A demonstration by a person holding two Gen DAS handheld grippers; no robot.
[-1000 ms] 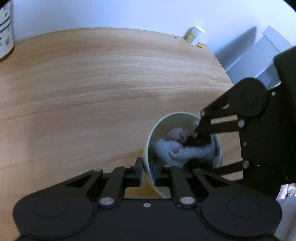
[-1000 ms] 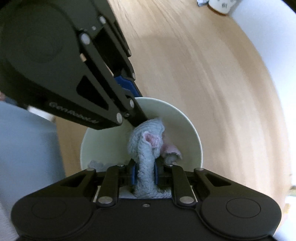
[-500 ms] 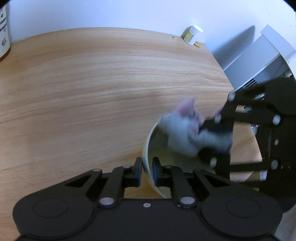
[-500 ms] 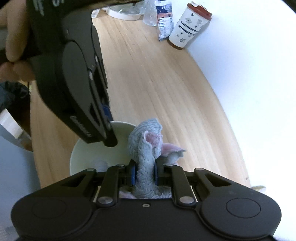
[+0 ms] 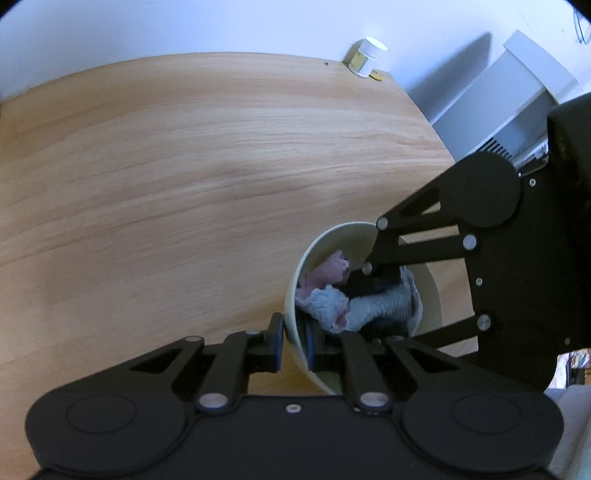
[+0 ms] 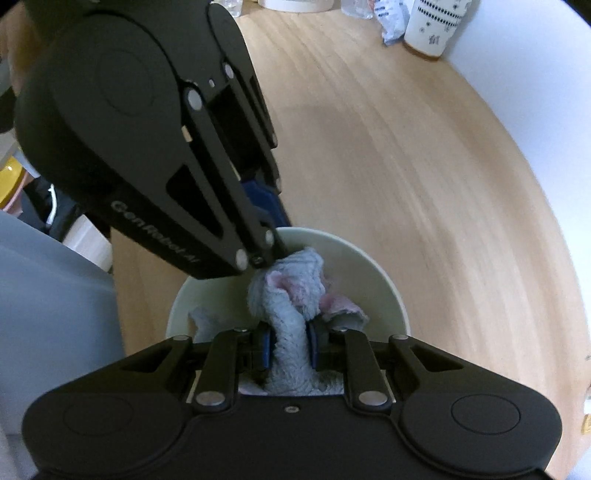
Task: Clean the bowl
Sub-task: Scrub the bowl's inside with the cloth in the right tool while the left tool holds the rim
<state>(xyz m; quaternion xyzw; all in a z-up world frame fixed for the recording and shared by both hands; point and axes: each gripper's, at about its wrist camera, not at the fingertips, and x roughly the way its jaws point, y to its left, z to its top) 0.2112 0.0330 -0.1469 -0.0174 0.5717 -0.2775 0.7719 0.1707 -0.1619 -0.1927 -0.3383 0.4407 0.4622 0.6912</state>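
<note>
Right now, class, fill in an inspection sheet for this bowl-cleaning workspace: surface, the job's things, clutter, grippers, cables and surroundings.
Surface: wooden table, bare across its middle.
Job's things: pale bowl near the table edge; grey-and-pink cloth inside it.
Clutter: small white-capped jar at the far edge by the wall; patterned cup and a plastic packet at the other end.
Grippers: left gripper shut on the bowl's rim, one of its fingers inside, one outside; right gripper shut on the cloth, reaching into the bowl.
Cables: a white cord, beyond the table edge.
Surroundings: white wall; grey-white unit beside the table.
</note>
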